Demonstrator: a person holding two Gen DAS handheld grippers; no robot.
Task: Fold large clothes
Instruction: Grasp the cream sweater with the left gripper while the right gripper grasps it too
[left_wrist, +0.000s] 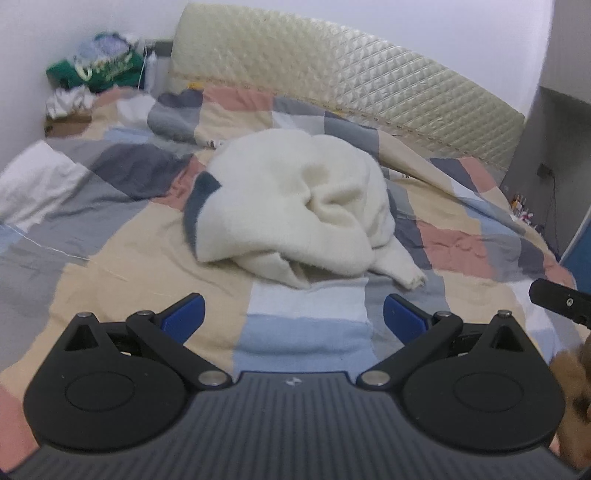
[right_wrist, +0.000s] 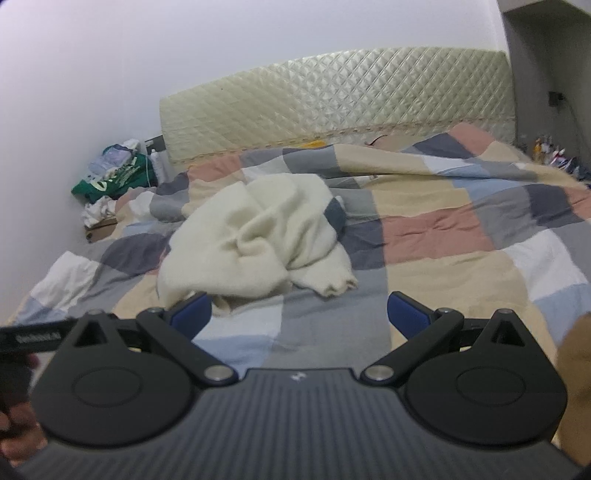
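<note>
Both tongs, left tongs (left_wrist: 293, 314) and right tongs (right_wrist: 299, 312), are hovering wide open and holding nothing above a bed's patchwork quilt (left_wrist: 122, 258). Just beyond them, a crumpled cream sweater (left_wrist: 295, 210) is lying unfolded mid-bed, before the quilted headboard (left_wrist: 351, 77).

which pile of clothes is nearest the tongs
The crumpled cream sweater on the quilt, just ahead of both open tongs. The green-and-white heap sits far off in the corner.
</note>
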